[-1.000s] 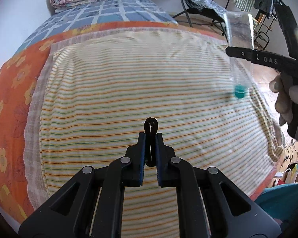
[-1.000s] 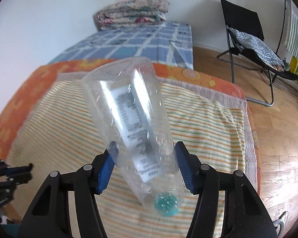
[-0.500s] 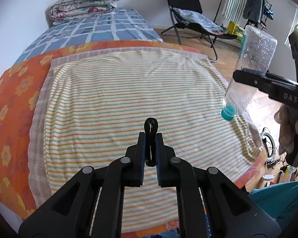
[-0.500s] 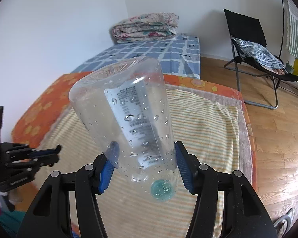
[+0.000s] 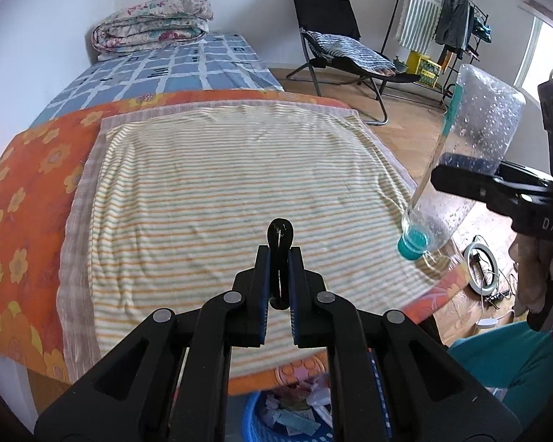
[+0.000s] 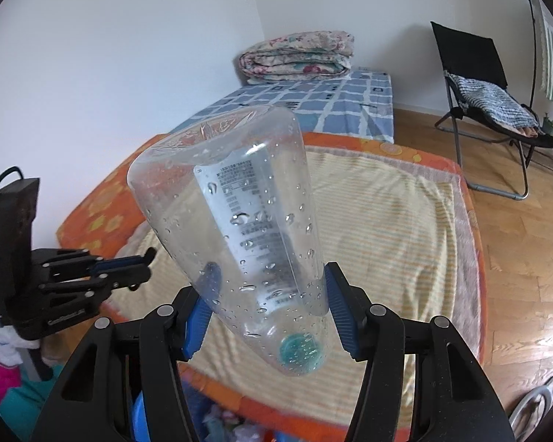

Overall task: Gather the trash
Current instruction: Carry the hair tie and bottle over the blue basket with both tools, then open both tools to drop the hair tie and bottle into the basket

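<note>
- Two grippers hang above the striped blanket [image 5: 221, 169].
- The left gripper [image 5: 278, 258] is pinched tight on a small dark loop [image 5: 279, 237].
- The right gripper [image 6: 267, 305], half spread, clamps a clear plastic bottle [image 6: 239, 228], teal cap [image 6: 298, 350] downward.
- A blue basket [image 5: 252, 421] of scraps sits below.

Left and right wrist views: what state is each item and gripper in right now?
Left gripper: shut on a small dark loop.
Small dark loop: pinched, tip poking out above the jaws.
Right gripper: shut on the plastic bottle.
Plastic bottle: capped, empty, droplets inside, held cap-down.
Blue basket: below the bed edge, holds trash.
</note>
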The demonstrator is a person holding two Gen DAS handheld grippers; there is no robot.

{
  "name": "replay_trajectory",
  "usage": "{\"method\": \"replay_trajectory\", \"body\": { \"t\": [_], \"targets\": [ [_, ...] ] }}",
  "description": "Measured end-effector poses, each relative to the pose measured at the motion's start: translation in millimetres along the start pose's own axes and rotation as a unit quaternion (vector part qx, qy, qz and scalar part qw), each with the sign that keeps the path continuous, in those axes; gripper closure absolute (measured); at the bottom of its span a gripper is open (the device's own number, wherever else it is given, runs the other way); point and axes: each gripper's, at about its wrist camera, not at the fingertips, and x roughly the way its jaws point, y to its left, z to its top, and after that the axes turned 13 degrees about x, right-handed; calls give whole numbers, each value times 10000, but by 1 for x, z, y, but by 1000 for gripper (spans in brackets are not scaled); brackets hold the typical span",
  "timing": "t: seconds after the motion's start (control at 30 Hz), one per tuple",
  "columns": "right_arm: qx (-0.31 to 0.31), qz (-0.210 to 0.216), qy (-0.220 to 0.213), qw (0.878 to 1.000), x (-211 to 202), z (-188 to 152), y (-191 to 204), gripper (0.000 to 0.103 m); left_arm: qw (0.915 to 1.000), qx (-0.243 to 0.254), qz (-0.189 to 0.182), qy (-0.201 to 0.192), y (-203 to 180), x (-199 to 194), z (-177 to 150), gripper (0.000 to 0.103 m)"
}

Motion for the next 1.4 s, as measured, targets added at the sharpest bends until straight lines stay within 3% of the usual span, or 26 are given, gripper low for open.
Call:
{"method": "replay_trajectory", "body": {
  "t": [0.4, 0.77, 1.4],
  "targets": [
    [-94, 309, 240, 9992, -26, -67, 26, 46, 9995, -115, -297, -7, -33, -24, -50, 96],
    [-13, 338, 880, 9955, -15, -127, 28, 46, 9958, -463, -615, 491, -56, -12, -110, 96],
    [379, 364, 1393, 9889, -4, -175, 23, 46, 9914, -583, -832, 829, -79, -7, -151, 96]
  ]
}}
